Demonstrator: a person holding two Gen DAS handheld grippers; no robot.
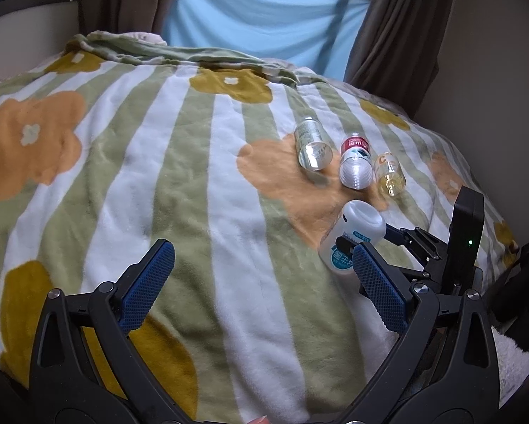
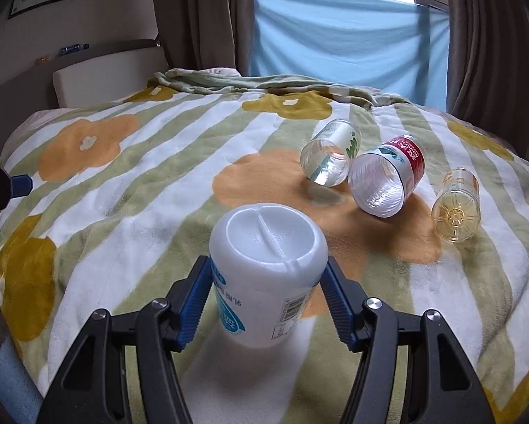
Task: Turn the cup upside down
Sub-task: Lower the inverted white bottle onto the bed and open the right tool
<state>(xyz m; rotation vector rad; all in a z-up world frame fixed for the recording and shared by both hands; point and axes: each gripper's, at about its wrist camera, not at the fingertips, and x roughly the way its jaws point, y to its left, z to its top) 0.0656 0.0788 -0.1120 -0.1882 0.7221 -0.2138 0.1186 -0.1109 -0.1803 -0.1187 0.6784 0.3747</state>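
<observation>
A white plastic cup with a blue label stands bottom up on the blanket, its base facing the camera. My right gripper has its blue pads on both sides of the cup, shut on it. In the left wrist view the same cup shows at the right with the right gripper's fingers around it. My left gripper is open and empty above the blanket, to the left of the cup.
Three cut bottle cups lie on their sides on the striped flower blanket: a clear one, a red-labelled one and a yellowish one. Curtains and a blue sheet hang behind the bed.
</observation>
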